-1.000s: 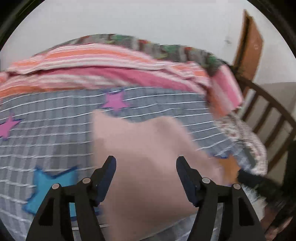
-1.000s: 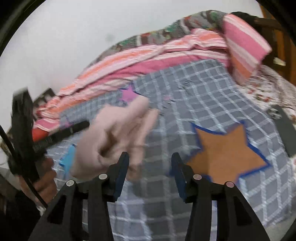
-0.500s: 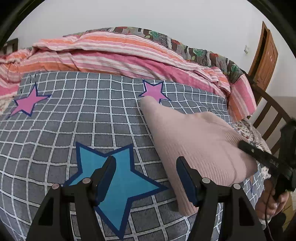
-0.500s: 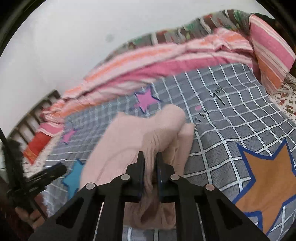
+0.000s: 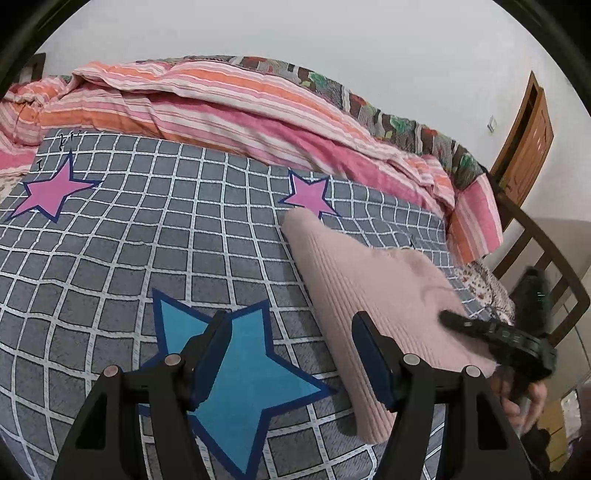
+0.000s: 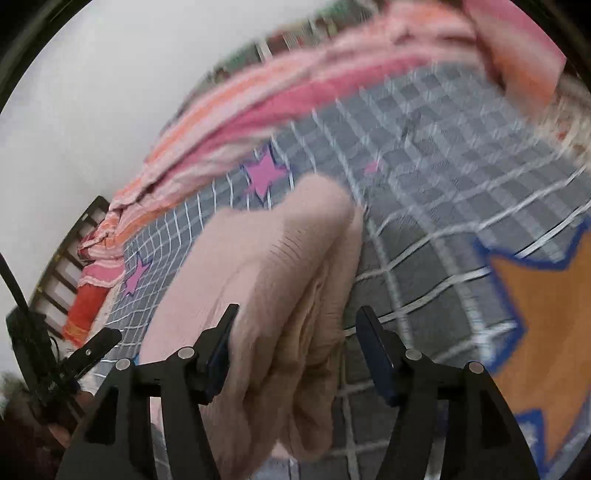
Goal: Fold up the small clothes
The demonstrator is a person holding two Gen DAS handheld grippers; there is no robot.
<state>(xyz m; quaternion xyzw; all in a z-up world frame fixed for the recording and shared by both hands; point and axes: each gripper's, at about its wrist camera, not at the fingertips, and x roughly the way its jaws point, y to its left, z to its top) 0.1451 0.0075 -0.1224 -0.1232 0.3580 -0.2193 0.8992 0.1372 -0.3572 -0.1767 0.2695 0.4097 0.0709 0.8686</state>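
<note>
Folded pink garment [image 6: 266, 295] on checked bedspread [image 5: 147, 240], right hand-held gripper [image 6: 295, 343] opening around it, left hand-held gripper [image 5: 291, 354] released

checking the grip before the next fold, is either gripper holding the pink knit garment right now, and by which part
Neither. The right gripper is opening around the pink garment's near folded edge, pads off it. The left gripper is open over the blue star.

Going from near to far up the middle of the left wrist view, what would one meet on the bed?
Blue star → grey checked sheet → small pink star → striped pink quilt → white wall.
</note>
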